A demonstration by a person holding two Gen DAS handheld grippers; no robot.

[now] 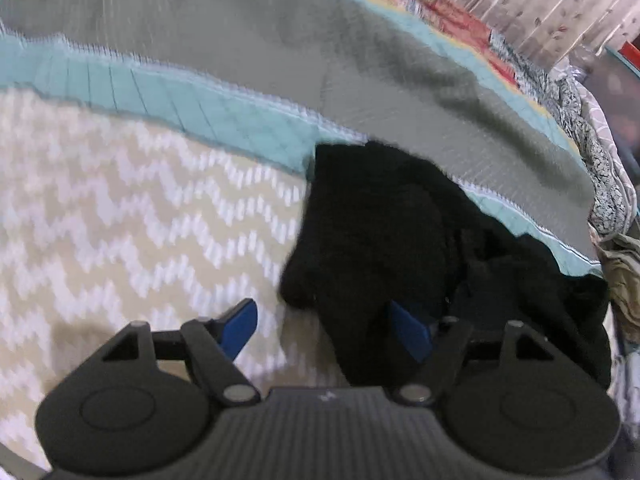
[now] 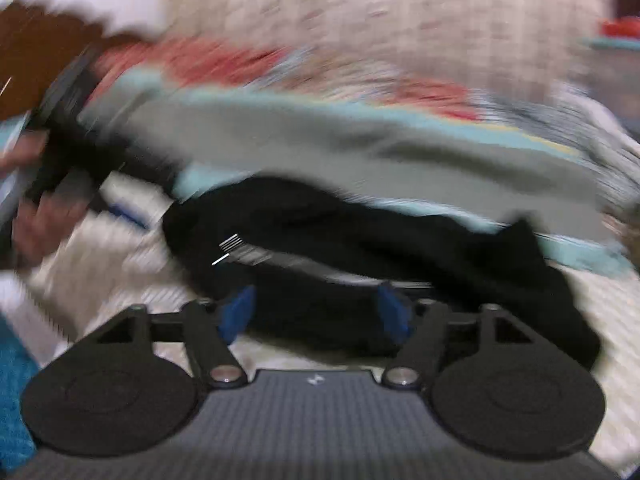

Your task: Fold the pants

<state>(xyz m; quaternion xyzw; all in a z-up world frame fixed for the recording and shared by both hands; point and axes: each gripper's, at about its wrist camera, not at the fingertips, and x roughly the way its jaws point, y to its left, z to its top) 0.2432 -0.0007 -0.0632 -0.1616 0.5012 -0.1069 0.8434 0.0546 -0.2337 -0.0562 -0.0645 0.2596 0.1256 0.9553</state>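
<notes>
One pair of black pants (image 1: 400, 240) lies bunched in a heap on a cream cloth with a white zigzag pattern (image 1: 120, 200), and there are two grippers, one in each hand. The left gripper (image 1: 328, 328) has its two blue-tipped fingers (image 1: 240, 326) spread wide apart with nothing between them; the left finger is over bare zigzag cloth and the right finger sits against the near left lobe of the pants. The right gripper (image 2: 316, 312) is likewise spread wide, its two blue fingers (image 2: 394, 312) straddling the near edge of the pants (image 2: 360, 240) without closing on the fabric (this view is heavily smeared, so whether the tips touch cloth cannot be told). In the right wrist view the left gripper (image 2: 68, 128) shows as a dark blur at upper left, with the person's hand (image 2: 40, 216) behind it, just beyond the left end of the pants. Beyond the heap runs one grey blanket (image 1: 280, 60) with a light teal border (image 1: 200, 108), its edge passing under the far side of the pants. Further back lies one quilt of red and mixed patches (image 1: 460, 24), and behind it one pale curtain with a leaf print (image 1: 560, 4). To the right of the pants sits a crumpled olive cloth (image 1: 624, 272), close to the heap's right end. The open room is to the left of the pants, where the zigzag cloth lies bare out to the picture's edge
</notes>
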